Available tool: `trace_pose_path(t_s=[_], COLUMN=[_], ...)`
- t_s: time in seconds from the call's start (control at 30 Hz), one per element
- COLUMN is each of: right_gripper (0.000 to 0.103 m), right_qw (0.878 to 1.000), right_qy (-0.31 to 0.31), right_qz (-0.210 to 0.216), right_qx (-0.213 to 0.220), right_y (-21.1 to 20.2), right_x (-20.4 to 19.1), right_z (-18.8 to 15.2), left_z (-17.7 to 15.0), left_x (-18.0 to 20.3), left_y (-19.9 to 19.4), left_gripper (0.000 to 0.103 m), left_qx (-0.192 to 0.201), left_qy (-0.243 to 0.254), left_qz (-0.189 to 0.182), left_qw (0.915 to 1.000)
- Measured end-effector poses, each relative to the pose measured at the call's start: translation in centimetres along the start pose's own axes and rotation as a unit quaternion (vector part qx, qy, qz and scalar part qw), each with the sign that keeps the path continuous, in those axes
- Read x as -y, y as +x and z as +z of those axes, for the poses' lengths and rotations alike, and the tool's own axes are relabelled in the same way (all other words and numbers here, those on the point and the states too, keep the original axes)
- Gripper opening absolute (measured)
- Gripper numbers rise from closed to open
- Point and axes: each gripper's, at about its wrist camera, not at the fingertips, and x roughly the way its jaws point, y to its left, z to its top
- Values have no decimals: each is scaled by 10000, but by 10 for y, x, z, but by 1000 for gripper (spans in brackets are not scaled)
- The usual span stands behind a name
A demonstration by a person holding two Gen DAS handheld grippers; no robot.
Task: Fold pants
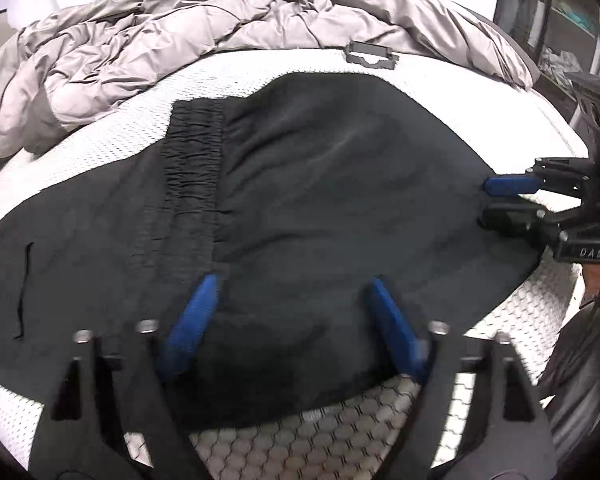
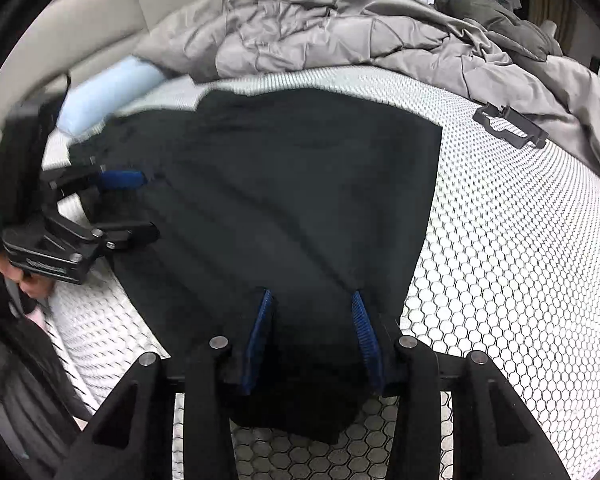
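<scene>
Lying dark and fairly flat on the white mesh bed (image 1: 500, 328): pants (image 1: 320, 184), waistband toward the left in the left wrist view, with what looks like one fold already made and the cloth doubled over itself. Judging by that, roughly midway: further folds and a final smoothing not yet done. Left claw (image 1: 290, 280) low over the near edge of the pants, blue fingers (image 1: 192, 320) parted at a middling width, cloth lying between and under them, no pinch visible. Right claw (image 2: 310, 296) likewise at the near hem, narrower but not closed, fabric between the fingers (image 2: 260, 328) yet not pressed by the pads. Seen from each other's cameras, both claws at opposite ends of the same near edge. Rumpled grey duvet (image 1: 140, 40) beyond, well clear; small black clip (image 2: 512, 126) on the bed near it.
</scene>
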Motion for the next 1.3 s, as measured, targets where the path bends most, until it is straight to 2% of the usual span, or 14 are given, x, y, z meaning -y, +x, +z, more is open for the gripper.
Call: trace_pose_path(t_s=[0.07, 0.13, 0.2, 0.27, 0.3, 0.37, 0.5, 0.6, 0.7, 0.77, 0.97, 1.07, 1.23, 1.3], right_gripper=[43, 43, 43, 43, 42, 40, 40, 40, 40, 42, 44, 45, 45, 46], right_qw=[9993, 9985, 9988, 9986, 9983, 9987, 9951, 9957, 9987, 9988, 9937, 9921, 9840, 9857], right_qy=[127, 203, 293, 352, 256, 29, 16, 254, 273, 191, 358, -15, 123, 126], right_qz=[184, 241, 307, 306, 213, -13, -789, -750, -433, -457, -736, -954, -1525, -1435], right_qx=[306, 451, 254, -249, -485, -515, -591, -473, 1, 40, -765, -820, -914, -871], right_y=[-10, -6, 19, 56, 70, 72, 57, 45, 29, 32, 100, 99, 90, 88], right_x=[0, -2, 0, 2, 1, 0, 16, 18, 13, 9, 9, 4, 21, 19], right_z=[9, 30, 51, 62, 62, 58, 48, 51, 71, 84, 91, 94, 92, 95], left_z=[12, 32, 53, 58, 56, 52, 42, 44, 55, 65, 92, 91, 90, 94], left_x=[0, 1, 0, -4, -7, -14, -24, -20, -14, -16, -12, -10, -15, -16], left_y=[-15, -15, 14, 36, 42, 38, 28, 19, 0, 6, 66, 74, 70, 60], left_gripper=[64, 64, 63, 56, 55, 54, 55, 55, 55, 55, 55, 56, 56, 56], left_qx=[207, 396, -30, -325, -360, -280, -176, -199, 192, 165, -424, -489, -559, -509], left_qy=[-58, -99, -138, -147, -135, -1, -55, -39, 175, 158, 285, 503, 528, 356], left_qz=[-347, -417, -281, -110, -55, -210, -54, 179, 138, 143, 166, 169, 195, 192], left_qw=[9992, 9983, 9995, 9993, 9992, 9994, 9998, 9996, 9996, 9996, 9986, 9974, 9968, 9979])
